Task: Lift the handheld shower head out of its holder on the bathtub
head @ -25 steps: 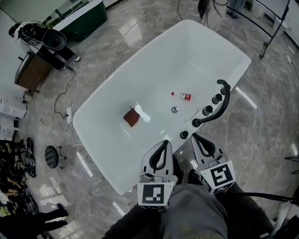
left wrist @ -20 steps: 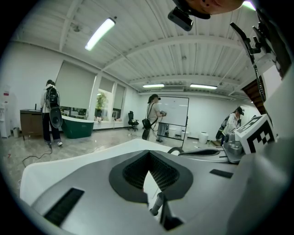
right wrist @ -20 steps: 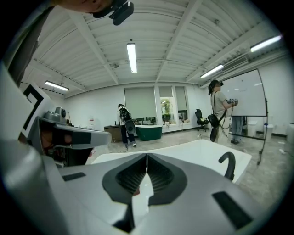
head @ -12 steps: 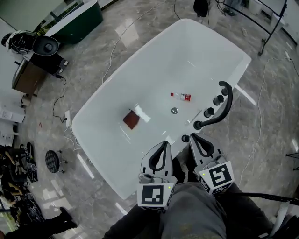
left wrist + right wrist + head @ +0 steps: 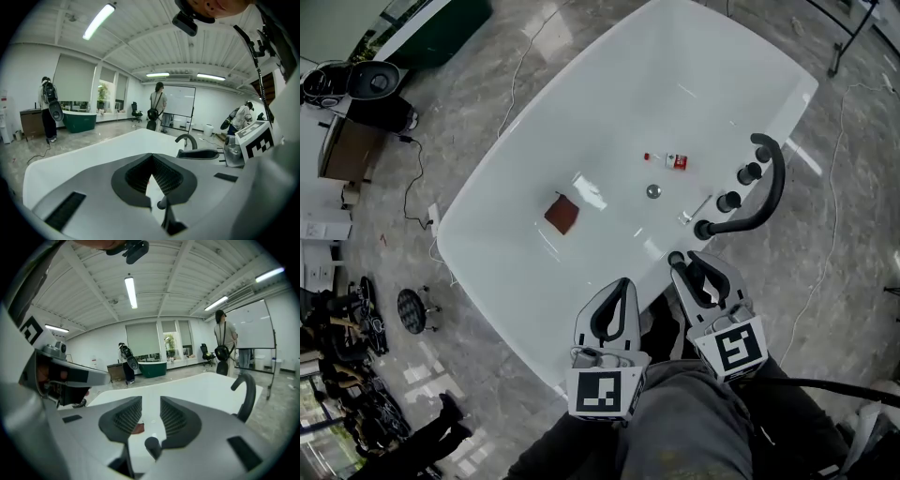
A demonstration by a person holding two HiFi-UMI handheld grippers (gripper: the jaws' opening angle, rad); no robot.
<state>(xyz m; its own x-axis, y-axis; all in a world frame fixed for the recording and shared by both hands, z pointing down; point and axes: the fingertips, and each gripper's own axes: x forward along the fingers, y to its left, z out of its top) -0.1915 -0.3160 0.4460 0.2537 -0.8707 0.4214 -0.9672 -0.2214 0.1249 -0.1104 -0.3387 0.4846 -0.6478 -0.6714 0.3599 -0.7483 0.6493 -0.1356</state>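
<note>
The handheld shower head (image 5: 676, 258) shows as a small black round cap on the near rim of the white bathtub (image 5: 516, 272), left of the curved black spout (image 5: 766, 199). My right gripper (image 5: 692, 264) has its tips right at that cap, and I cannot tell whether they touch it. Its jaws are opening. In the right gripper view (image 5: 151, 401) the ribbed pads stand apart with only the tub showing between them. My left gripper (image 5: 622, 284) hangs over the rim further left, its tips meeting, empty (image 5: 151, 157).
Three black knobs (image 5: 749, 173) line the rim beside the spout. Inside the tub lie a red-brown square (image 5: 562, 214), a small red-labelled bottle (image 5: 677, 160) and the drain (image 5: 653, 190). Cables (image 5: 412, 187) trail over the marble floor. People stand farther back in the room (image 5: 158, 104).
Both grippers have sunk and moved forward toward the tub's rim. The right gripper's jaws, shut before, now stand apart. The left gripper's jaws stay together.
</note>
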